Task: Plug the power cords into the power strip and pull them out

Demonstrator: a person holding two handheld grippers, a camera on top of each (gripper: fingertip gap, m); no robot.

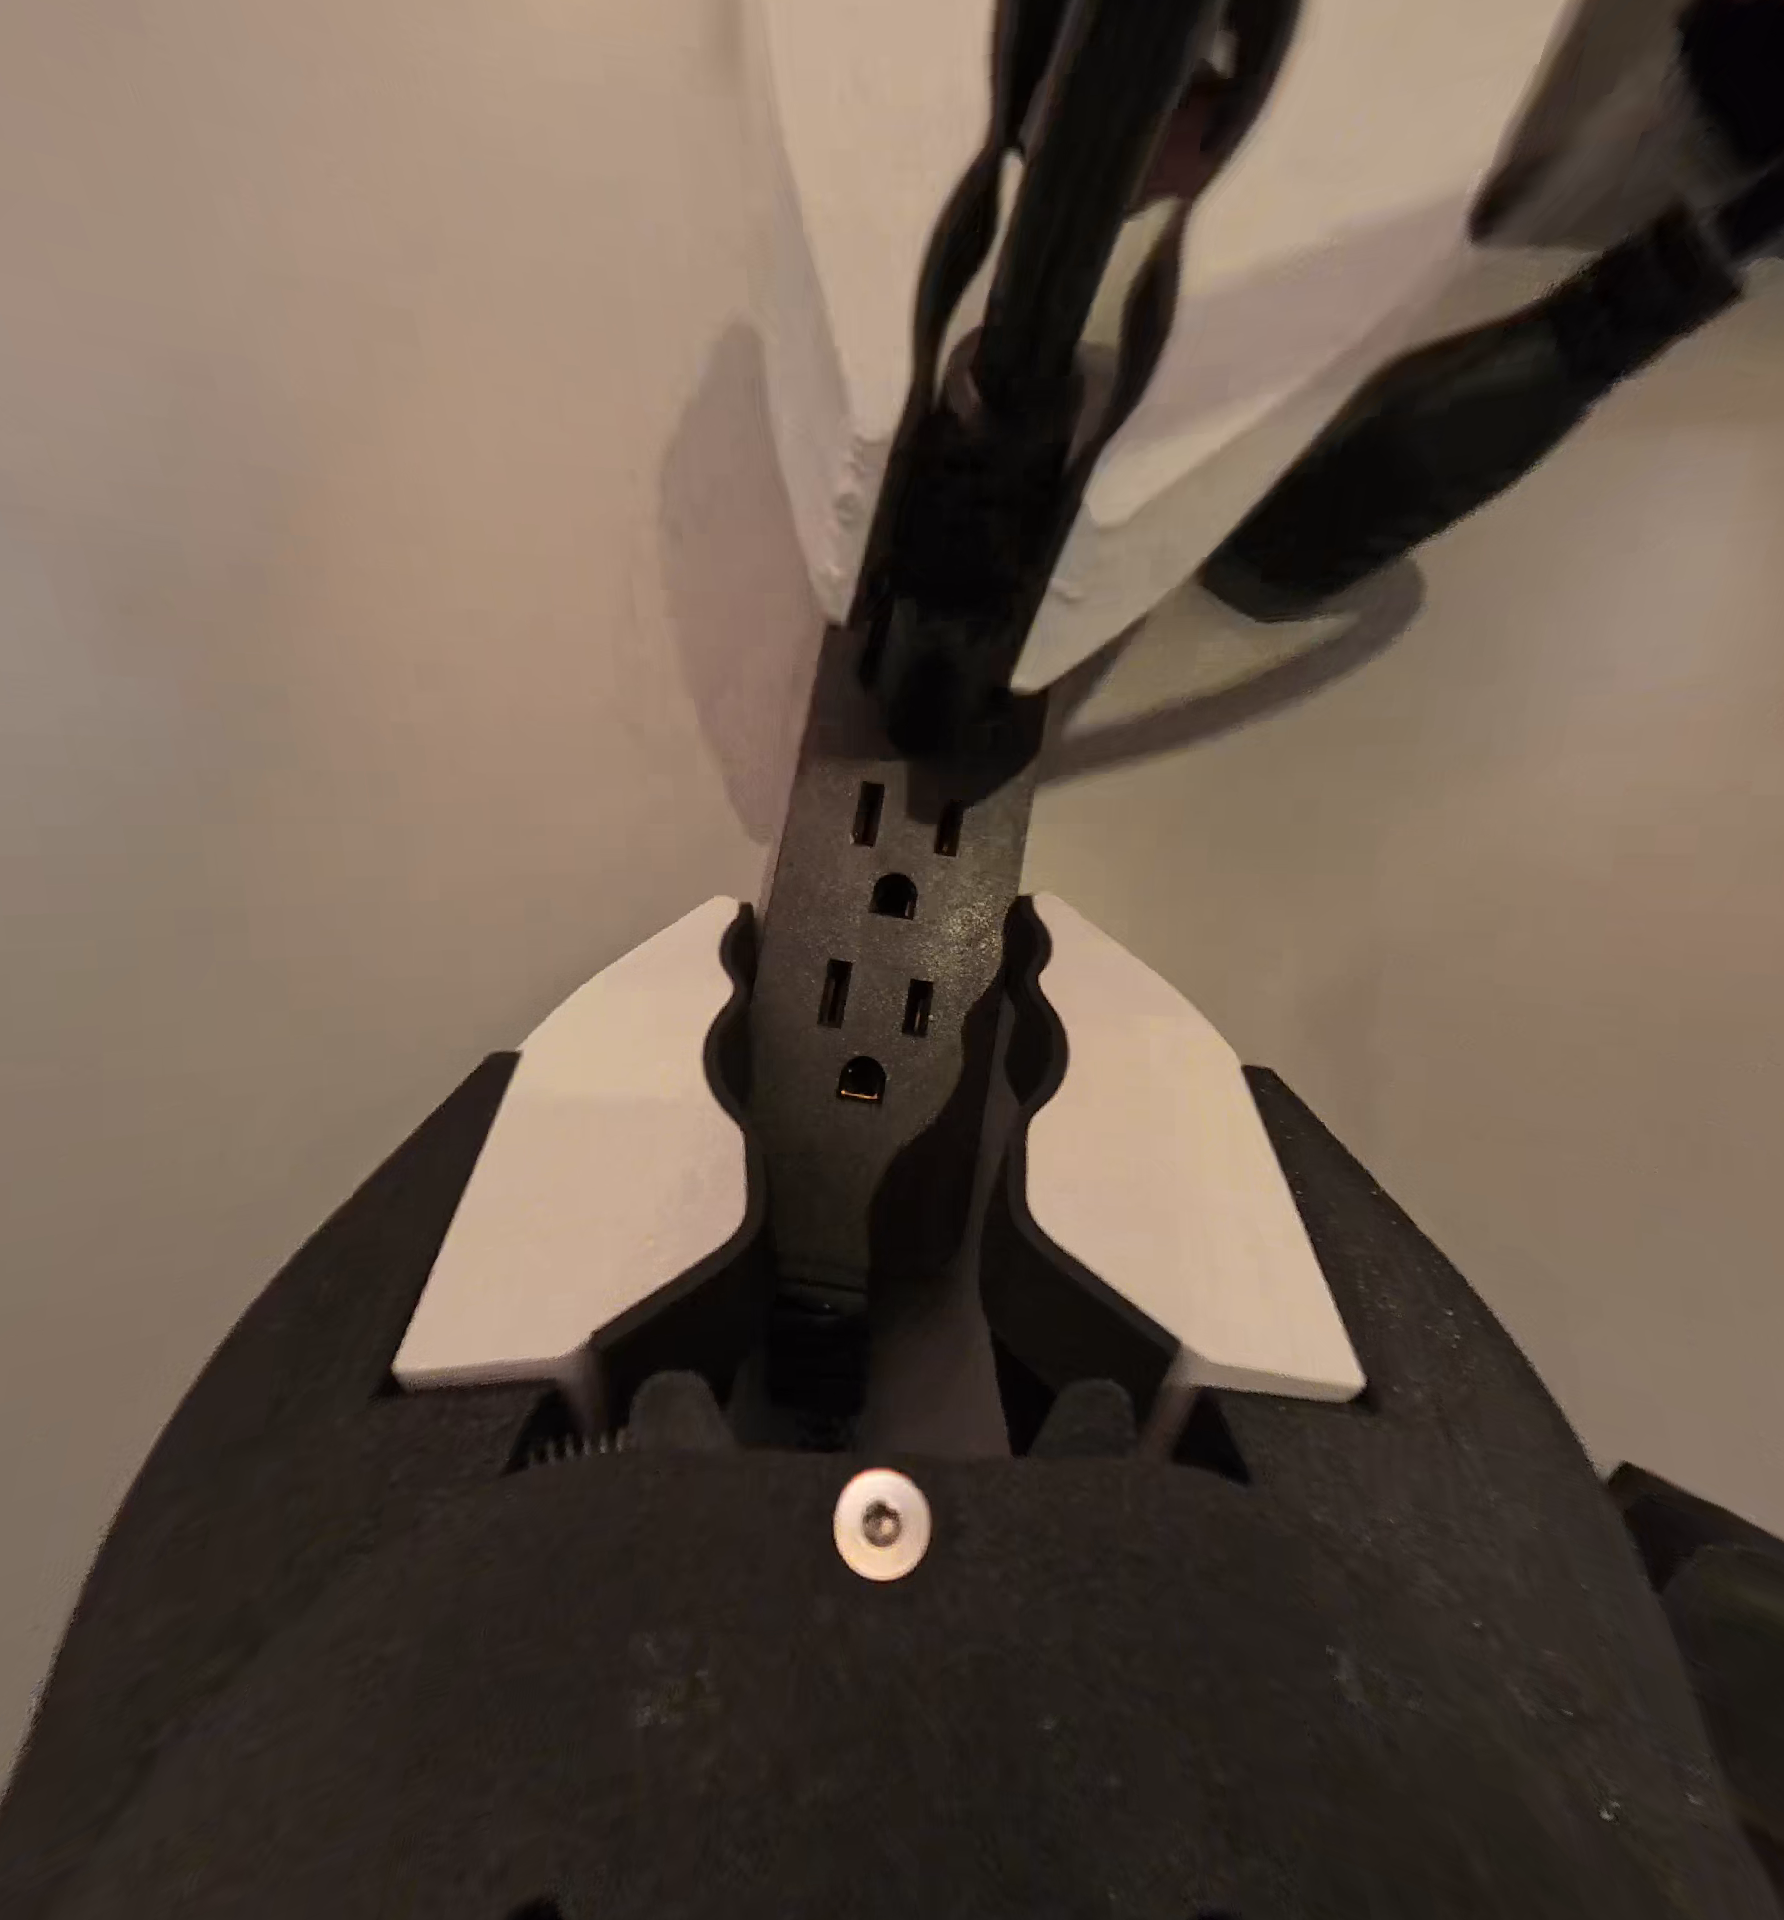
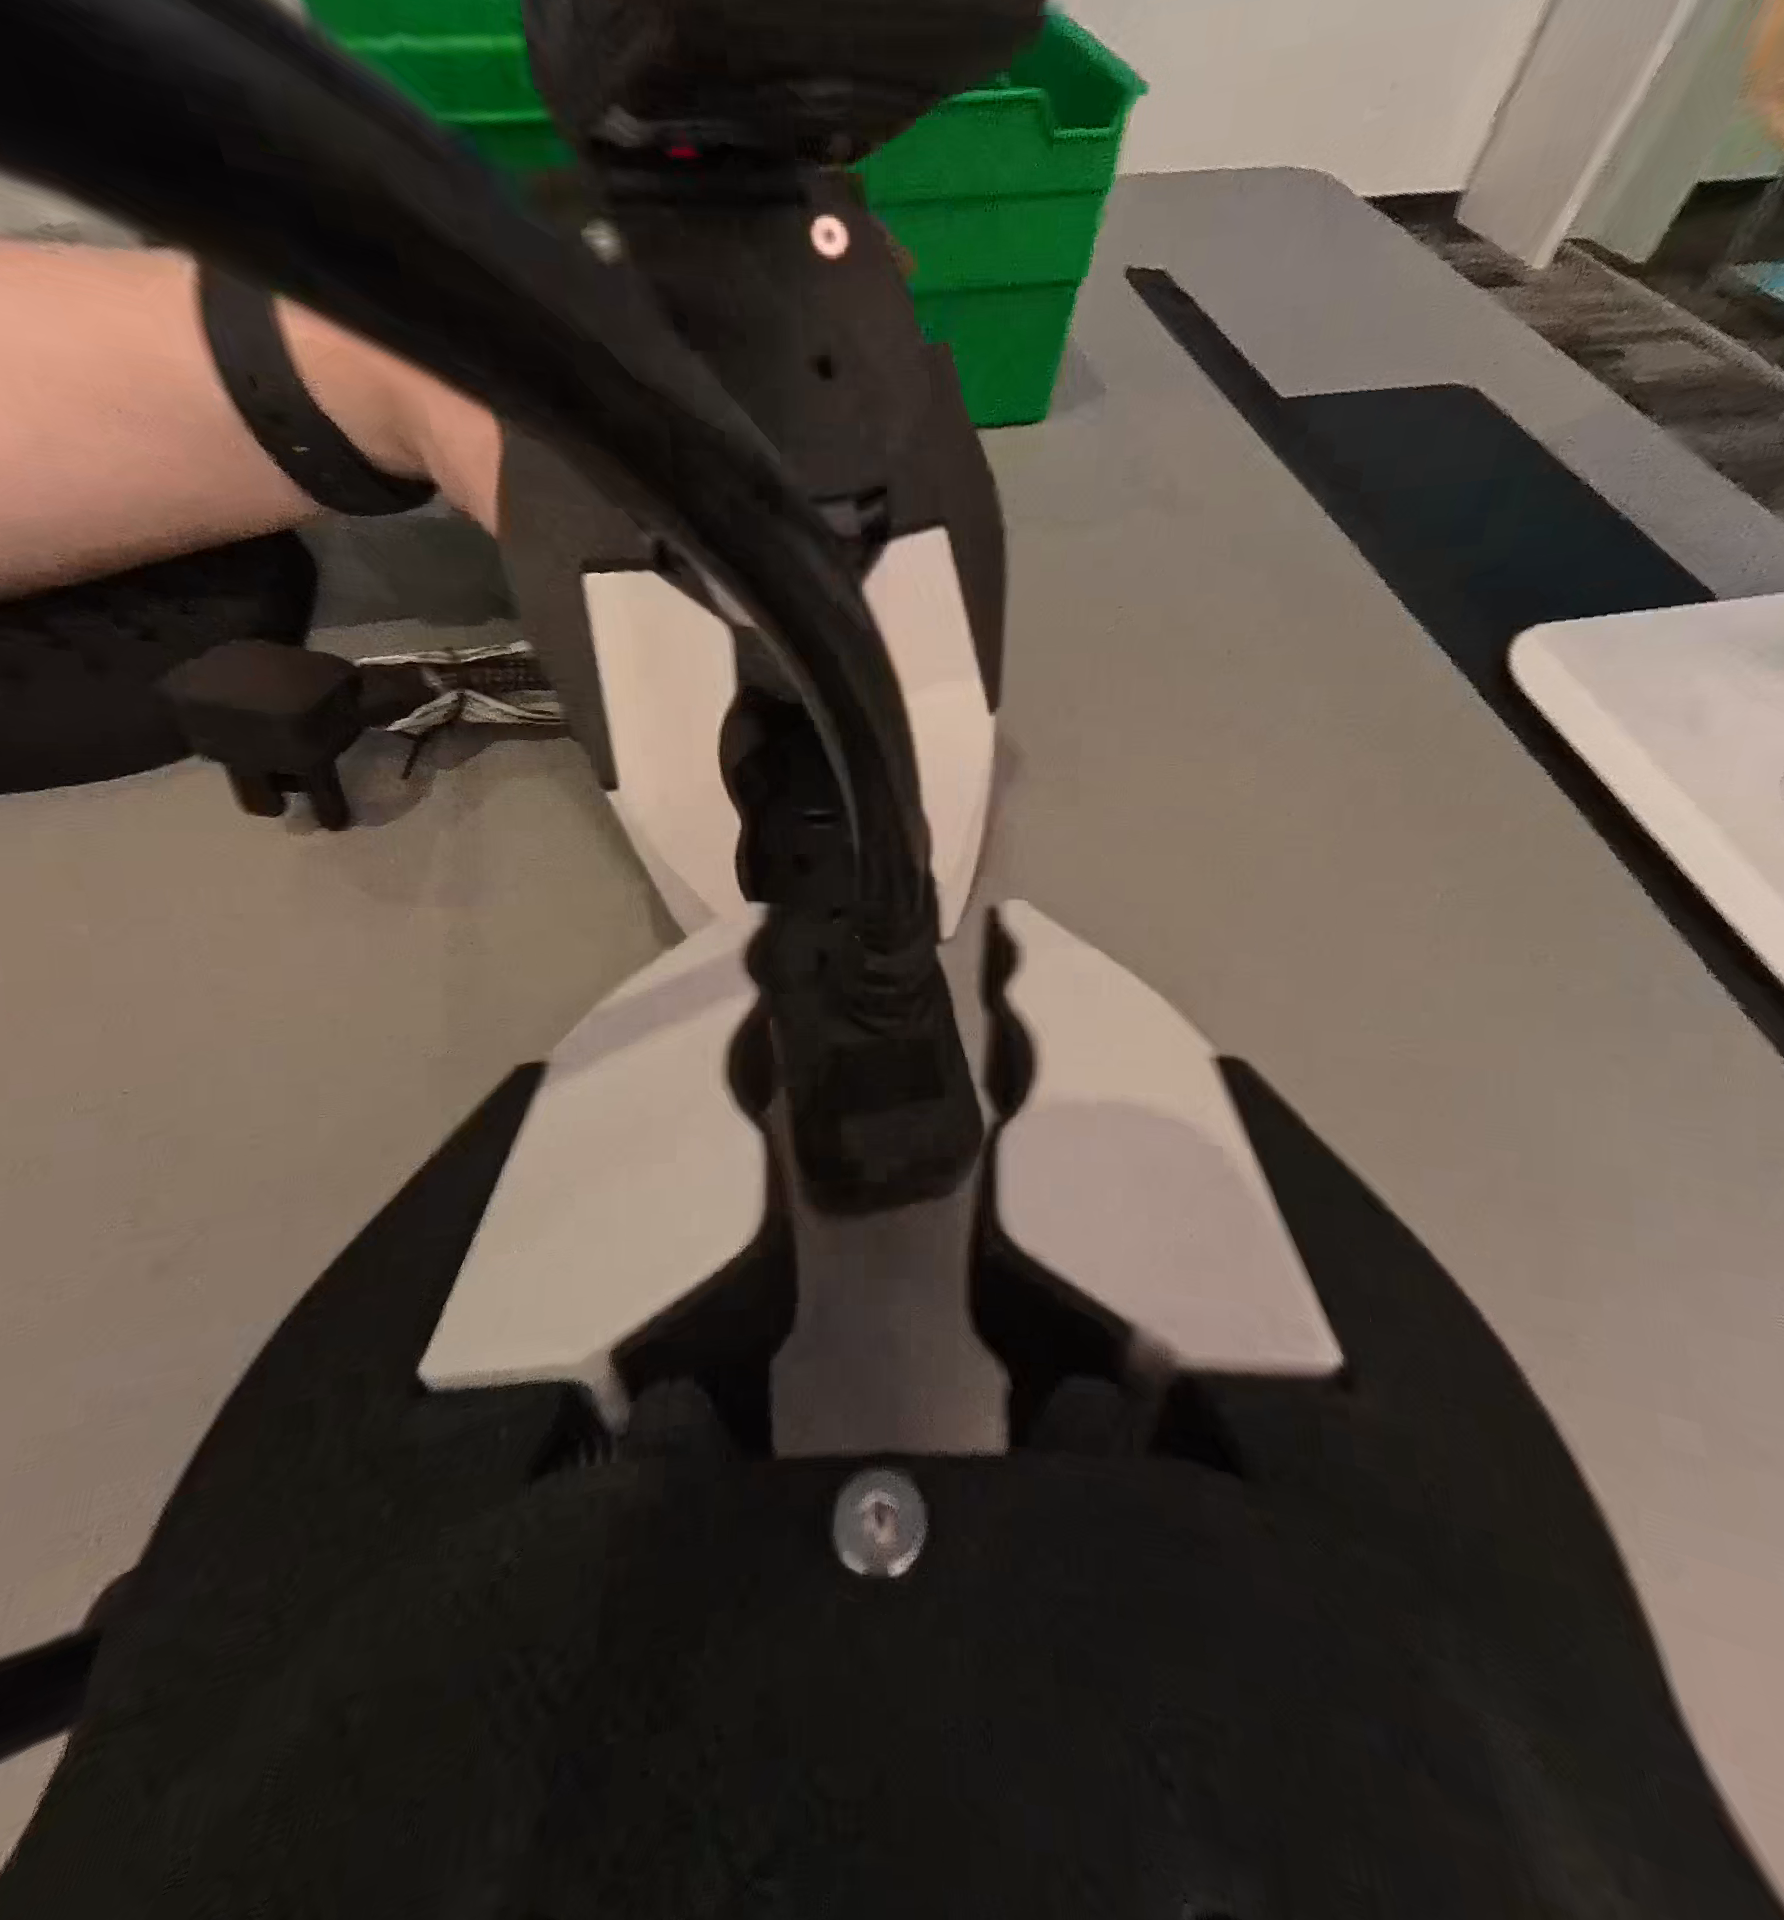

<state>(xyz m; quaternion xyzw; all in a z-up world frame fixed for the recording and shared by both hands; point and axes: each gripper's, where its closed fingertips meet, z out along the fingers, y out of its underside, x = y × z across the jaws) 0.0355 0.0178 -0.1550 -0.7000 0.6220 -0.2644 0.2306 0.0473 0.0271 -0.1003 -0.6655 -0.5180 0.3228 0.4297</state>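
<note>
The left claw [image 1: 877, 1023] is closed on the near end of the black power strip [image 1: 893, 935], its two white fingers [image 1: 618, 1132] pressing the strip's long sides, so the strip lies straight out ahead on the pale worktop [image 1: 296, 520]. Two empty sockets show on the strip just beyond the fingertips; beyond them a black plug [image 1: 945, 665] sits at the next socket, though blur hides whether it is fully seated. In the right wrist view the right claw [image 2: 872, 1049] is closed around that plug [image 2: 867, 1081], and its thick cord [image 2: 514, 301] arches up and away to the left of the strip. A second plug [image 2: 264, 717] lies loose on the worktop well left of the strip, near a person's forearm [image 2: 88, 416]. So I count one strip, two plugs, two claws. The strip looks rigid and light, likely to lift or slide with the plug unless pinned, so gripping its sides at one end makes sense. The plug body is hard moulded plastic with flat flanks, the right place to grip; the cord is stiff, springy and would tug sideways, so it is a poor handle. Green bins [image 2: 981, 239] stand far beyond the strip.
</note>
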